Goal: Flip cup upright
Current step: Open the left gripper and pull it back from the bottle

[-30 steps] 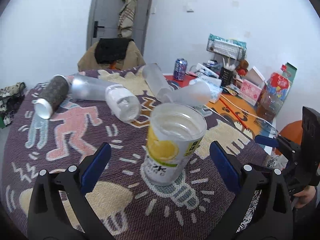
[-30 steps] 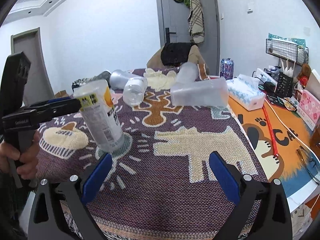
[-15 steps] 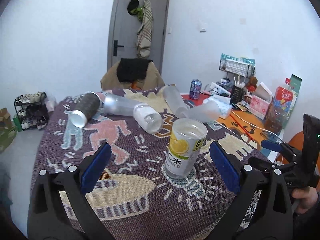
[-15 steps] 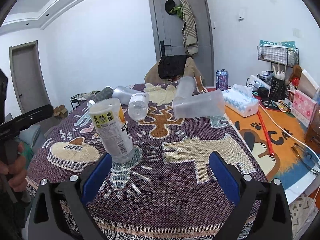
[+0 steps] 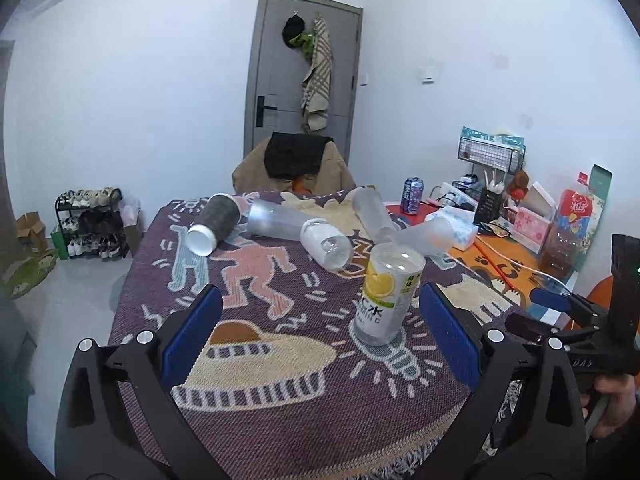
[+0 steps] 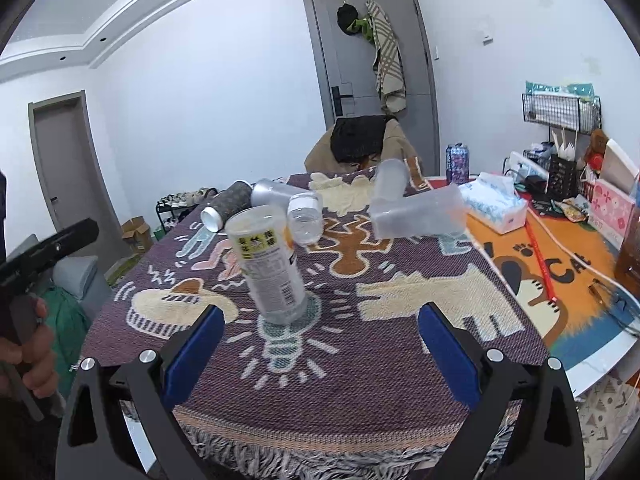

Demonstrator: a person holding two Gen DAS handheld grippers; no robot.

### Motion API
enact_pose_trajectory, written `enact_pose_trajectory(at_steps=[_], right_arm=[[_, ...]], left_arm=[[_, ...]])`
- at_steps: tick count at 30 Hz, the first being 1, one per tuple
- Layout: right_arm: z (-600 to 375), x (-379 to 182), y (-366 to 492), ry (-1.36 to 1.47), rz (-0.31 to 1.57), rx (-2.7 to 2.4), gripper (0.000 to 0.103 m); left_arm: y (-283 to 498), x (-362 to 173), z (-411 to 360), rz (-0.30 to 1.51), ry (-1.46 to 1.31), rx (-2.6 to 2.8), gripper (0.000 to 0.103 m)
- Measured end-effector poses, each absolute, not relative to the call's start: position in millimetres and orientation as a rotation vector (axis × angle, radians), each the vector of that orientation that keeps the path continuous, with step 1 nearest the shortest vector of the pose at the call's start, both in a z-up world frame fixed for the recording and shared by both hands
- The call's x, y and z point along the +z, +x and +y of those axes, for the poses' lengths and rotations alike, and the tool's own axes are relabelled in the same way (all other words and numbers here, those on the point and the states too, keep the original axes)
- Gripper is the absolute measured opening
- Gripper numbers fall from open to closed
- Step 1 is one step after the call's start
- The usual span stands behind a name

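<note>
A clear cup with a lemon label (image 5: 387, 295) stands upright on the patterned cloth (image 5: 256, 368), open end up; it also shows in the right wrist view (image 6: 269, 265). My left gripper (image 5: 320, 336) is open and empty, drawn back from the cup near the table's front edge. My right gripper (image 6: 318, 350) is open and empty, also apart from the cup. Several other cups lie on their sides further back: a dark one (image 5: 214, 222), a frosted one (image 5: 276, 220), a clear one (image 5: 326, 242) and a large frosted one (image 6: 418, 216).
A tissue box (image 6: 494, 206), a soda can (image 6: 457, 162), a wire rack (image 6: 560, 110) and boxes stand on the orange mat (image 6: 560, 276) at right. A chair with a jacket (image 5: 294, 160) is behind the table. A shoe rack (image 5: 90, 222) stands at left.
Both grippers have pulled back and up from the upright lemon cup, which now looks smaller and farther away. The cup has stayed standing in place.
</note>
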State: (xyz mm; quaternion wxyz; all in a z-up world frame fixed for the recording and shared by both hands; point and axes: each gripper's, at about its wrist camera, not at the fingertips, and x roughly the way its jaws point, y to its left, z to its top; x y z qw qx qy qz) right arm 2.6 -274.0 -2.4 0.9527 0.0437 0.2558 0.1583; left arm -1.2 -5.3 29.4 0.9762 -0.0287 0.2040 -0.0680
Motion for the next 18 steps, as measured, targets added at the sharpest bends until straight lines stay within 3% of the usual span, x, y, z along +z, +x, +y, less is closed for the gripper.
enact_pose_trajectory(at_steps=[18], right_arm=[[-277.8, 18.4, -13.6, 0.107, 0.523, 0.344, 0.095]], left_arm=[[-26.4, 38.7, -0.4, 0.414, -0.033, -0.081, 0.098]])
